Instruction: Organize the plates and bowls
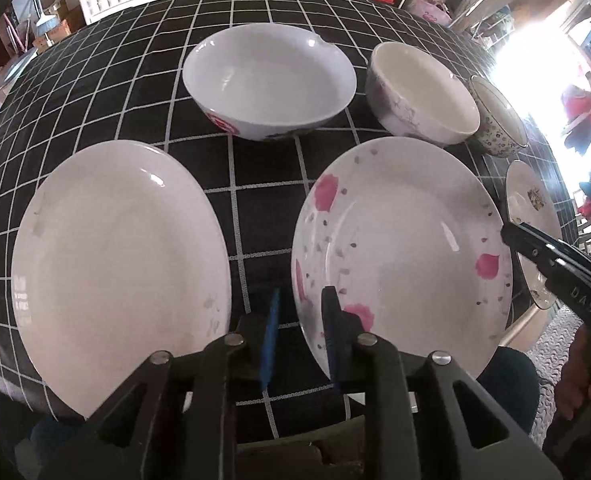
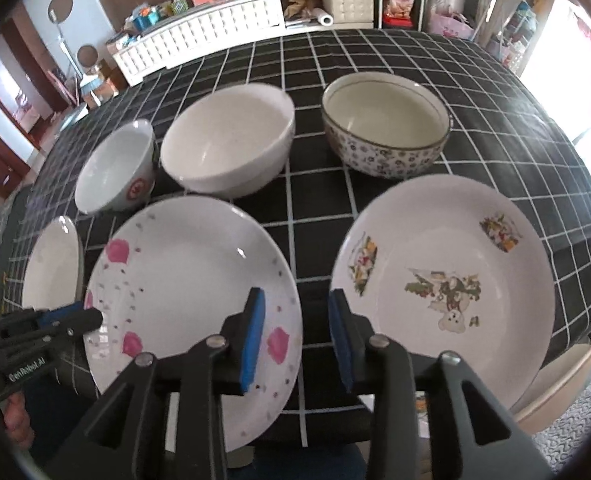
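Left to right on the black grid-checked desk (image 1: 255, 184): plain white plate (image 1: 119, 268) at 9 o'clock, cut off by the left gripper (image 1: 301, 334), jaws slightly apart, empty; pink-petal plate (image 2: 191, 300), near rim hidden behind the right gripper (image 2: 295, 336), jaws apart, empty; cartoon plate (image 2: 447, 292) at 3 o'clock. Three bowls (image 2: 227, 140) stand at 12 o'clock. Cluttered shelving (image 2: 199, 36) behind; window glare at right.

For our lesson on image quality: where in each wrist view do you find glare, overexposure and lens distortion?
Left wrist view: the window at upper right is blown out white, and a small highlight glints on the pink-flowered plate. Right wrist view: the right edge is overexposed, with a glint on the same plate. Both views: the fisheye bends the checked tablecloth lines into curves and darkens the corners.
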A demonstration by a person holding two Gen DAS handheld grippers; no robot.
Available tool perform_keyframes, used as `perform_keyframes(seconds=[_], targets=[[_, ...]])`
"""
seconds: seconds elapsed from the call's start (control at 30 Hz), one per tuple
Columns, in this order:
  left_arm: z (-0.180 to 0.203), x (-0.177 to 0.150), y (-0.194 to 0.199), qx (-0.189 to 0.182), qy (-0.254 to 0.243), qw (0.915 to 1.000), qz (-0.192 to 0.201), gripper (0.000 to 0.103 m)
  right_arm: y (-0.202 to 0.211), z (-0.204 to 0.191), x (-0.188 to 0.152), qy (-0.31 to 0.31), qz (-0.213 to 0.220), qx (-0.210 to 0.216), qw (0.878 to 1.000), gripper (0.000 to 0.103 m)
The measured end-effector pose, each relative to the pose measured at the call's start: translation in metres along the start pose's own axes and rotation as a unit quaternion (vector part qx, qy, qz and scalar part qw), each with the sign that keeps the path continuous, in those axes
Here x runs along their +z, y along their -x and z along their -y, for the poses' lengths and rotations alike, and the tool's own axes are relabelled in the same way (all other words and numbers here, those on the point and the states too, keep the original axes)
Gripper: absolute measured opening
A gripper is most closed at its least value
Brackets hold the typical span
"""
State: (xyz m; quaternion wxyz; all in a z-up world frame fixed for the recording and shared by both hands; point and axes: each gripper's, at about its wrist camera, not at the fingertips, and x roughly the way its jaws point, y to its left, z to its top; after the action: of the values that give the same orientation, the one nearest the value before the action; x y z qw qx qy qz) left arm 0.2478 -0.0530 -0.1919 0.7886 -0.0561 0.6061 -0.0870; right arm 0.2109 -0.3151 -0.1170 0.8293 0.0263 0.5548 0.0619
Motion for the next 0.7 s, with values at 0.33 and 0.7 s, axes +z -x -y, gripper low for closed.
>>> perform_keyframes(seconds=[0.33, 0.7], targets=[[-0.001, 0.002, -0.010, 0.004, -0.002, 0.9999, -0.009, 0.019, -0.012, 0.000, 0.003, 0.018, -0.005, -0.026, 1.000, 0.045], [0.017, 0.004, -0.024, 0.009, -0.018, 0.9996, -0.018, 0.015, -0.001, -0.001, 0.002, 0.045, 0.034, 0.003, 0.998, 0.045]])
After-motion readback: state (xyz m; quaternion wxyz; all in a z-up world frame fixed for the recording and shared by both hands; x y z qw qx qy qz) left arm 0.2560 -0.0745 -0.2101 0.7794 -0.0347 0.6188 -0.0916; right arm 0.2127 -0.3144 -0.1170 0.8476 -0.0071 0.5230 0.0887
